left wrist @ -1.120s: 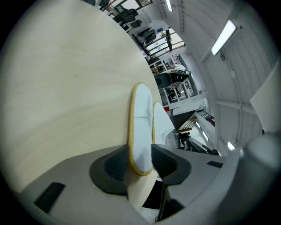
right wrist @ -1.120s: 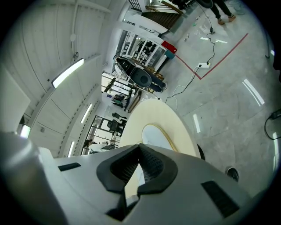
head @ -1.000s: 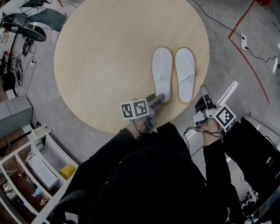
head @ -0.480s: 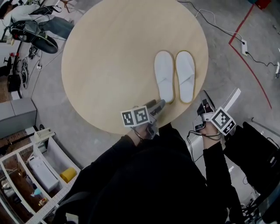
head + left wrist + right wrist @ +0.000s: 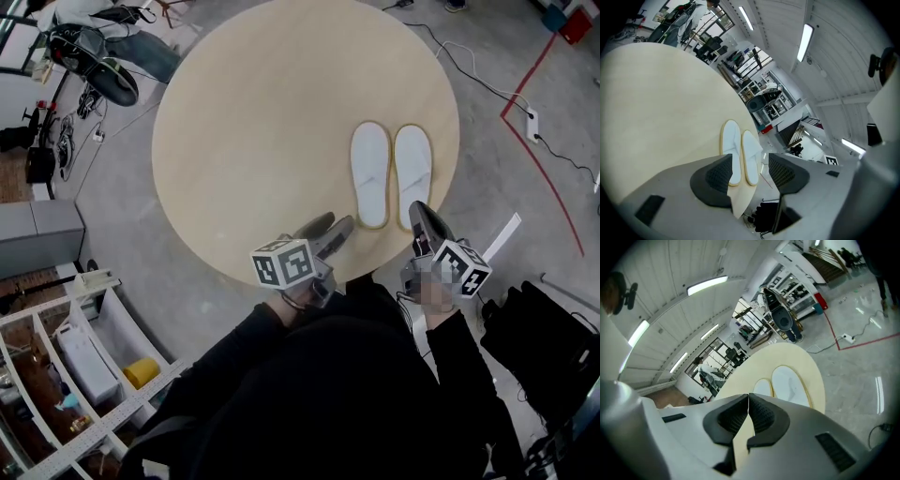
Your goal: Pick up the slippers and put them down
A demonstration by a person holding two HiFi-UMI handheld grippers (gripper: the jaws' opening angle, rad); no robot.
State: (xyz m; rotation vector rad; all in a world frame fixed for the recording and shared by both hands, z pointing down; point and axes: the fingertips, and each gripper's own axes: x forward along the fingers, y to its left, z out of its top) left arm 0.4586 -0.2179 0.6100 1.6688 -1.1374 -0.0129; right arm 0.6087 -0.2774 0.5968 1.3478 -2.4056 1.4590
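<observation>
Head view: pair of white slippers [image 5: 371, 173] lying flat on the round desk [image 5: 253, 112], side by side, toes pointing away from both claws, heels toward the near rim. Left claw [image 5: 330, 225] is spread. Its jaws have just been opening, and nothing is between them. The slippers sit ahead of it and off to its right, apart from its tips. Right claw [image 5: 418, 212] is pressed together and empty. Its tip overlaps the heel of the nearer slipper in this view, but how far above it cannot be read here.

Left gripper view: left claw [image 5: 750, 169] pads wide, both slippers [image 5: 731, 140] seen through the gap, beyond the tips. Right gripper view: right claw [image 5: 748, 414] pads meeting, slippers [image 5: 790, 383] ahead and below, no contact.

Risks, as I judge them:
- If the right claw goes down pressed together, it can only nudge. It would shove the heel forward or skew the pair.
- The slippers look thin and soft. A pinch on the sole edge alone may let one fold and droop, or slip out.
- The two lie very close, so a wide left claw coming in from the side could catch both or drag the neighbour along.
- The heels are near the desk rim on the claw side, so a backward drag could pull one off the desk.
</observation>
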